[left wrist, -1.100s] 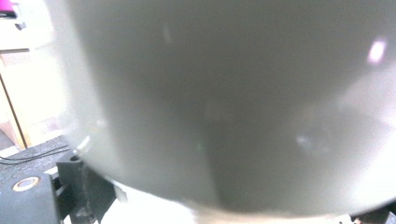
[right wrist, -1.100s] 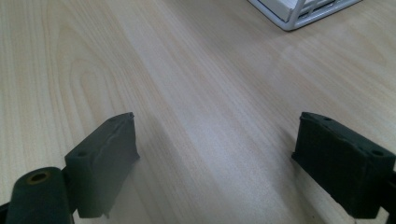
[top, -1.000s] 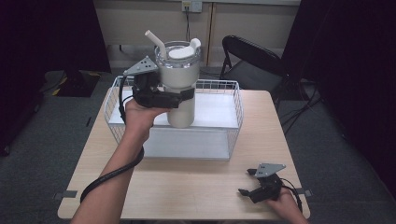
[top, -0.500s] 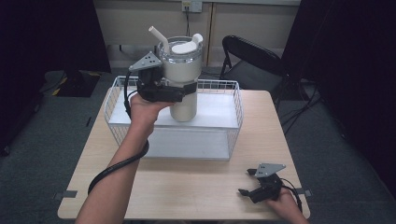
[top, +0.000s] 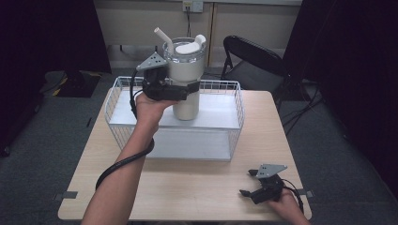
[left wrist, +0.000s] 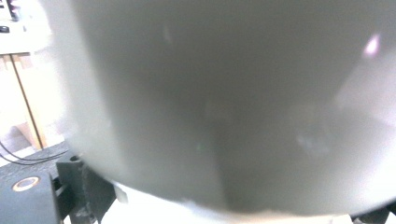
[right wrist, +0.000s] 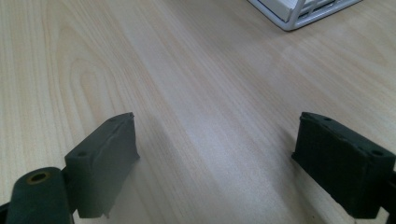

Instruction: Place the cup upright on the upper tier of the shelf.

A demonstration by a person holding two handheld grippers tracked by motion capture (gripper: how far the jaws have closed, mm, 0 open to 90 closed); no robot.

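A light wooden counter (top: 197, 183) stands on grey carpeted floor (top: 47, 154). Beyond its far edge runs a beige wall (top: 136, 23) of low panels, with a white socket (top: 192, 5) near the top and a dark cable hanging from it. A black folding chair (top: 251, 61) sits at the far right corner of the counter. Black curtains (top: 356, 70) close in the room on the left and right, leaving the sides dim.

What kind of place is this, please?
Probably a recording room or lab, not a home: a plain wooden table, dark curtains on both sides, a folding chair, and grey carpet.
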